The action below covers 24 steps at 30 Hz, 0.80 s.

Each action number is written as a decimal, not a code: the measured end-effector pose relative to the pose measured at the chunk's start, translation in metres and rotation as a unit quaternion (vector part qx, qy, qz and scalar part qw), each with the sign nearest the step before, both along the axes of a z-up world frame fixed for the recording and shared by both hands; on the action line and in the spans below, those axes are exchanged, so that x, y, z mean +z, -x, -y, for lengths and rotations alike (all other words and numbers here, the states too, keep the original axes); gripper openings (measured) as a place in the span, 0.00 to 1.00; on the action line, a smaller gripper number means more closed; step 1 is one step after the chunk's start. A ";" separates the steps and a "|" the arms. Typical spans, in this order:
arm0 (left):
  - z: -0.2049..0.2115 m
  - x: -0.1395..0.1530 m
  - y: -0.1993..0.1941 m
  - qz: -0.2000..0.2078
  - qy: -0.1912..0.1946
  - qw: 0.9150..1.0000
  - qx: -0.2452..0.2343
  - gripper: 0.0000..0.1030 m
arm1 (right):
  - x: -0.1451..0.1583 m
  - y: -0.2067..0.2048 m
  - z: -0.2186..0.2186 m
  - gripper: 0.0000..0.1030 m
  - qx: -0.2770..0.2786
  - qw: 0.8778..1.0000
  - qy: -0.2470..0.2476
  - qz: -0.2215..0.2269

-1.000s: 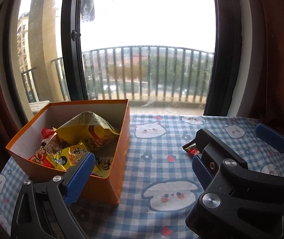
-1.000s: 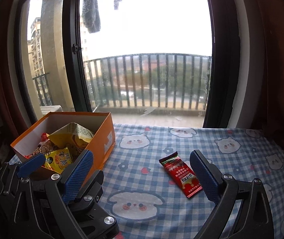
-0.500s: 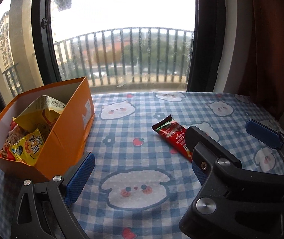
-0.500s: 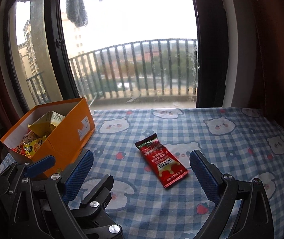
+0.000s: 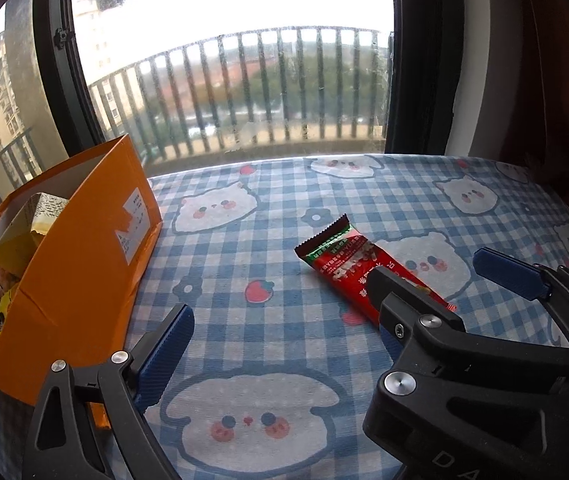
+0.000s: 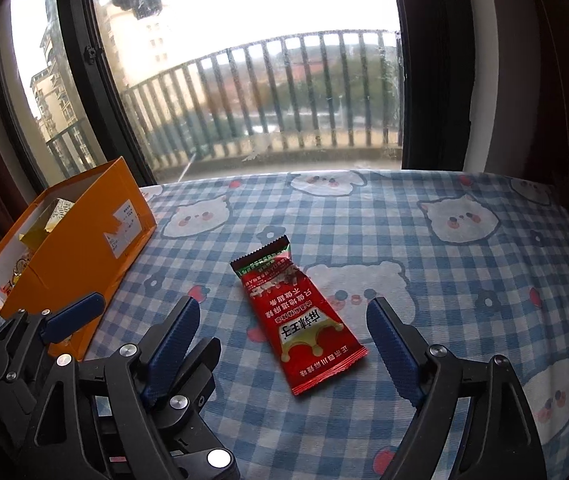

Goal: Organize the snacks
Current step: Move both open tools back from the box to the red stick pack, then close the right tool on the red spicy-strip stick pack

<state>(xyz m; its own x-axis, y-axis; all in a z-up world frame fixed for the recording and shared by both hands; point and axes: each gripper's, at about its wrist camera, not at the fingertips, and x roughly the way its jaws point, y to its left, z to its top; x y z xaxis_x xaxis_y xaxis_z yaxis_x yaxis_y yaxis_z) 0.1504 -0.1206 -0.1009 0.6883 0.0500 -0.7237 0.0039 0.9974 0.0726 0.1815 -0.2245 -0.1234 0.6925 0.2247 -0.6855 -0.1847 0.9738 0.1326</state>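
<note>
One red snack packet (image 6: 298, 318) lies flat on the checked surface (image 6: 464, 280), toward its middle, well in from every edge. The right tool (image 6: 284, 344) hangs over it with its blue pads spread either side of the packet's near end; its jaws have just been closing a little, and neither pad touches the wrapper. The left tool (image 6: 132, 312) sits beside it toward the left edge, jaws spread and holding nothing. One orange box (image 5: 80, 264) stands at the left edge, open-topped, with several yellow snack bags (image 5: 24, 236) inside; their exact number cannot be counted.
</note>
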 end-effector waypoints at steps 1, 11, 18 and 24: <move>-0.001 -0.005 -0.004 -0.008 0.000 1.000 0.000 0.92 | -0.004 -0.005 0.000 0.84 0.000 1.000 0.000 -0.006; -0.009 -0.037 -0.032 -0.055 0.011 0.998 -0.007 0.77 | -0.035 -0.036 -0.006 0.77 0.010 0.999 0.032 -0.040; -0.014 -0.045 -0.038 -0.064 0.025 0.998 -0.013 0.78 | -0.046 -0.050 -0.015 0.68 0.027 0.997 0.040 -0.064; -0.015 -0.045 -0.037 -0.063 0.029 0.997 -0.016 0.78 | -0.049 -0.055 -0.023 0.50 0.028 0.995 0.059 -0.072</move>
